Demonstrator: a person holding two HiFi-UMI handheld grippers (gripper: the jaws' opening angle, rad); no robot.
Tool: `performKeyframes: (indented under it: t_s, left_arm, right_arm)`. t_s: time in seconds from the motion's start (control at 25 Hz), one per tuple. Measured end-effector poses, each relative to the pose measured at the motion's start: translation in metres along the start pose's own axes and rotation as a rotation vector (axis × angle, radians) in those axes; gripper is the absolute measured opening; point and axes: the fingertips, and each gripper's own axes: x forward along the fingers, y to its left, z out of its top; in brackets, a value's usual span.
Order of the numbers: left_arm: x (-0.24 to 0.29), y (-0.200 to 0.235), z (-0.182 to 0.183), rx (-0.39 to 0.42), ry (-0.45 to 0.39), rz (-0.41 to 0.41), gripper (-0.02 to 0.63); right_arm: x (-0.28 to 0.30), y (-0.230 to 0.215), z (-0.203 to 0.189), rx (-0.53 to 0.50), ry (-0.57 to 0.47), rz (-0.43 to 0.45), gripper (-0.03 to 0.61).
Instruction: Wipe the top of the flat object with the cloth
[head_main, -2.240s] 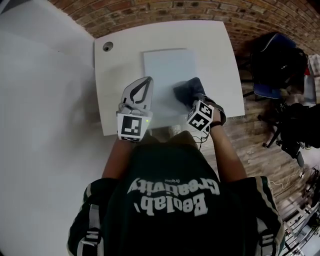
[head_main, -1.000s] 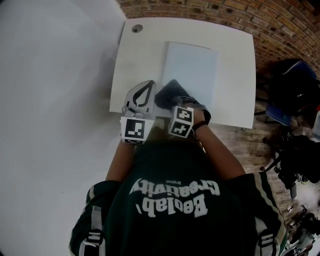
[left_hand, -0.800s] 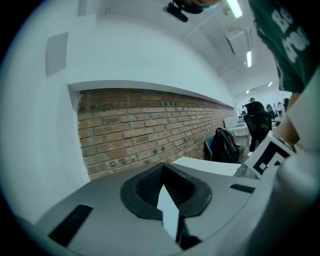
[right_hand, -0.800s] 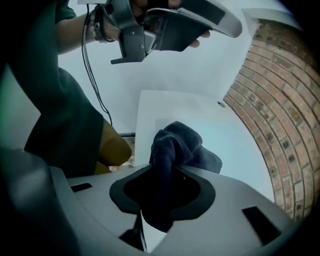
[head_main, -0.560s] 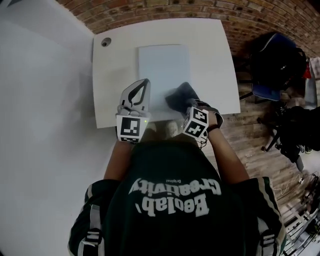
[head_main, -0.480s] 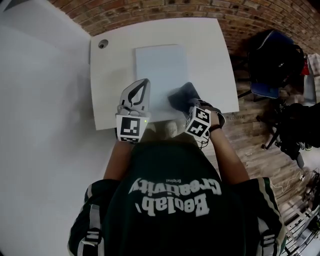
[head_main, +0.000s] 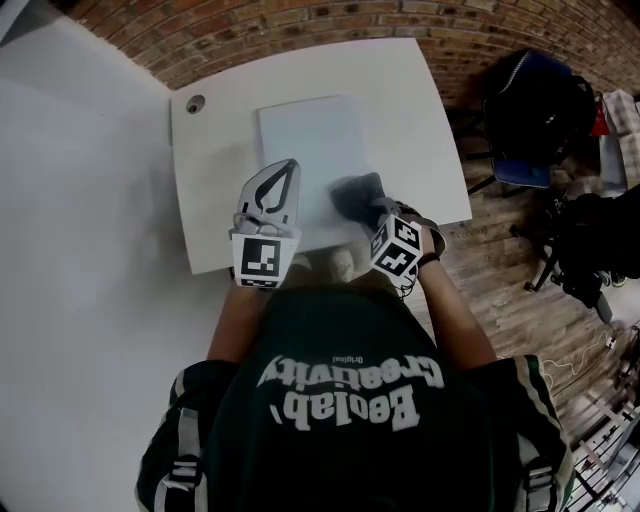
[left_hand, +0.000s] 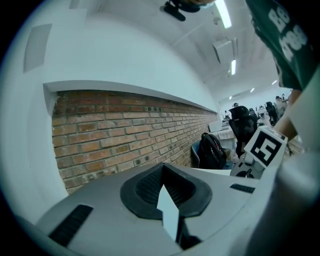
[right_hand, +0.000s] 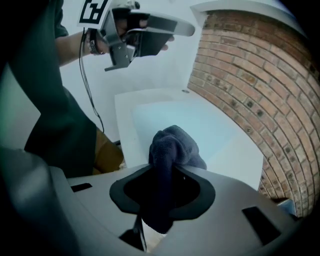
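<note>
- the right gripper (right_hand: 161, 192) was clamped on a dark blue cloth (right_hand: 172, 145), the bunched fabric bulging out beyond its jaws.
- in the head view, the cloth (head_main: 355, 192) lay over the near right part of the flat object (head_main: 305, 135), a pale rectangular board, close to its right edge; whether it pressed on the surface could not be made out.
- the board lay flat on a white table (head_main: 420, 100), nearer the table's left half, with a round grommet hole (head_main: 194, 103) by the far left corner.
- the left gripper (head_main: 286, 170) was held over the board's near left edge, its jaws drawn together with nothing between them.
- from the right gripper view, the left gripper was raised clear above the table.
- the left gripper view faced a brick wall (left_hand: 110, 135).
- a dark backpack (head_main: 530, 100) sat on a chair to the right of the table, on a wood floor (head_main: 510, 260).
</note>
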Motion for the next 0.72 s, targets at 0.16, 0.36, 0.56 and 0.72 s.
performKeyframes:
  t_s: [0.16,0.36,0.56,0.72]
  left_arm:
    - [-0.005,0.009,0.012,0.013,-0.019,0.028,-0.005]
    - [-0.014,0.028,0.026,0.028,-0.049,0.083,-0.005]
    - [-0.023,0.044,0.042,0.032,-0.078,0.127,-0.005]
    - [-0.028,0.053,0.051,0.03,-0.094,0.154,-0.005]
  right_arm:
    - [-0.027,-0.029,0.034,0.099,-0.187,-0.096,0.086]
    - [-0.074,-0.072,0.08,0.198,-0.429,-0.26,0.086]
    - [-0.126,-0.097,0.115,0.245,-0.663,-0.38,0.086]
    - [-0.167,-0.11,0.135,0.233,-0.831,-0.51,0.086]
